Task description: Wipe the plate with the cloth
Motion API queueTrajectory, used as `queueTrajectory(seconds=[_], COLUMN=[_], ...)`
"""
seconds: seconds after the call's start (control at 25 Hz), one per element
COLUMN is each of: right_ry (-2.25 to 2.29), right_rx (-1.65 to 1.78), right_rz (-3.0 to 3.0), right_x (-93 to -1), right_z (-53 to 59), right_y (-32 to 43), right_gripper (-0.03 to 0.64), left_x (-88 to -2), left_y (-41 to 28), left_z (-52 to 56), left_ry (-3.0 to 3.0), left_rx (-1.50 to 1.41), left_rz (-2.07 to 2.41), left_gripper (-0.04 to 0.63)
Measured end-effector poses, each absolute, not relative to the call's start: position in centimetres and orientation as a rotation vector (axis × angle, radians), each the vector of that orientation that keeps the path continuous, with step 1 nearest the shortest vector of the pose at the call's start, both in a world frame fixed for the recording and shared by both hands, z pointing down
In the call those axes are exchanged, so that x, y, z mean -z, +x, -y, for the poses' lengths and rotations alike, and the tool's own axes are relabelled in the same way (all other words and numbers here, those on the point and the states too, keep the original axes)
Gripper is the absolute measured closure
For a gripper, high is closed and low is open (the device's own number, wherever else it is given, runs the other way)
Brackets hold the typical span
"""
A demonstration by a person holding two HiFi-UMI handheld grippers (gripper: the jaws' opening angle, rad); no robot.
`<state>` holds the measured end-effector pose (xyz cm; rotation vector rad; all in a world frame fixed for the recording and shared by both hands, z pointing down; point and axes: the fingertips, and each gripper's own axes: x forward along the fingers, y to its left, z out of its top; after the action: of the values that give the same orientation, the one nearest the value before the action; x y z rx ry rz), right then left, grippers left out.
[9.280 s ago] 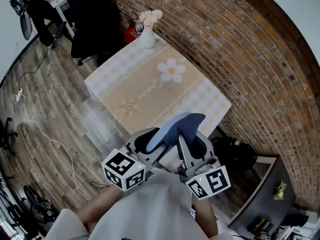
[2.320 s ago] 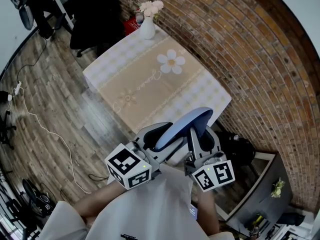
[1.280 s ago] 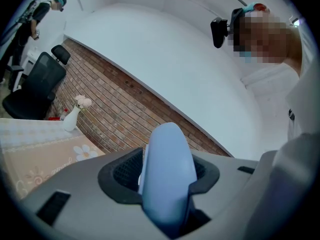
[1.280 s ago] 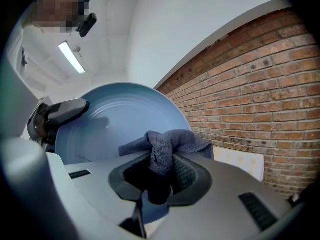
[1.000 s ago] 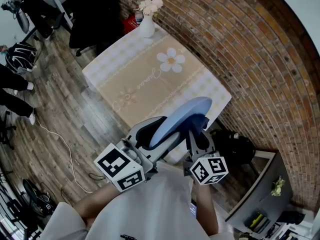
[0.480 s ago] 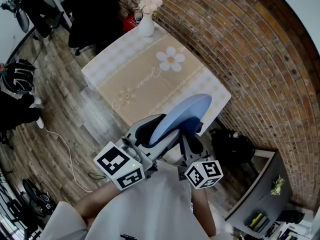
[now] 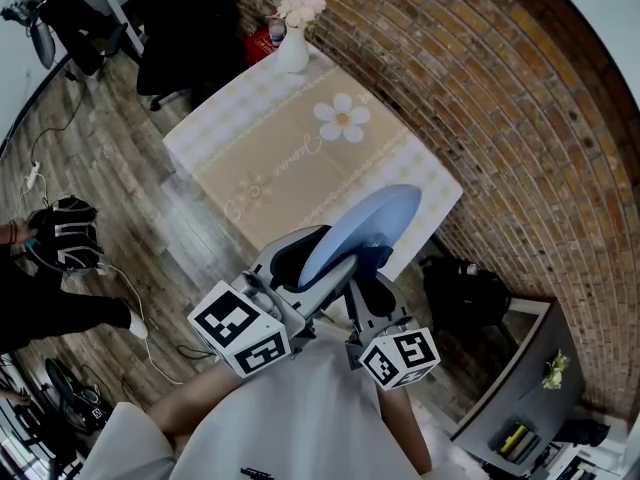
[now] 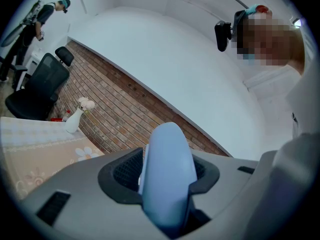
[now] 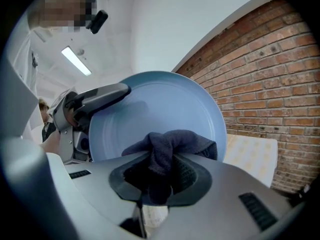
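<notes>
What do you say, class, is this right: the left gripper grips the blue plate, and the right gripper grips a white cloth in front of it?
One slip: the cloth is dark, not white, as the right gripper view shows. The left gripper does grip the blue plate, and the right gripper grips the cloth in front of it.

Open over table (image 7: 290,183) at 12 o'clock in head view; blocked only at far corner, 11 o'clock, by vase (image 7: 293,53). Walled in from 1 to 4 o'clock by brick wall (image 7: 500,118), close along table edge. Tight at 6 o'clock: plate (image 7: 365,228) on edge, clamped in left gripper (image 8: 167,176), cloth (image 9: 172,144) pinched in right gripper (image 9: 162,179) just beside its face. Obstructed on floor at 9 o'clock by person (image 7: 60,313), at 4 by black bag (image 7: 465,290), at 11 by chair (image 7: 190,18).
</notes>
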<state>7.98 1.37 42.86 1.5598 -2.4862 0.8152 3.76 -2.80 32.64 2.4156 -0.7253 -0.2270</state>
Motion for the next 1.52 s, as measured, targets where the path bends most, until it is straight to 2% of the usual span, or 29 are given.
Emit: queueTrajectory(seconds=[0.92, 1.52], right_ry=[1.601, 1.745], right_rx=[-0.663, -0.714], right_rz=[2.605, 2.588], right_x=[-37.5, -36.7], right_z=[1.1, 2.3], right_y=[8.9, 11.9], right_gripper=[0.517, 0.517], left_x=[-33.7, -34.2], left_y=[4.7, 5.2], left_z=[1.2, 0.0], left_ry=[2.434, 2.423], left_rx=[0.148, 0.123], left_rz=[0.656, 0.634], left_gripper=[0.405, 0.405])
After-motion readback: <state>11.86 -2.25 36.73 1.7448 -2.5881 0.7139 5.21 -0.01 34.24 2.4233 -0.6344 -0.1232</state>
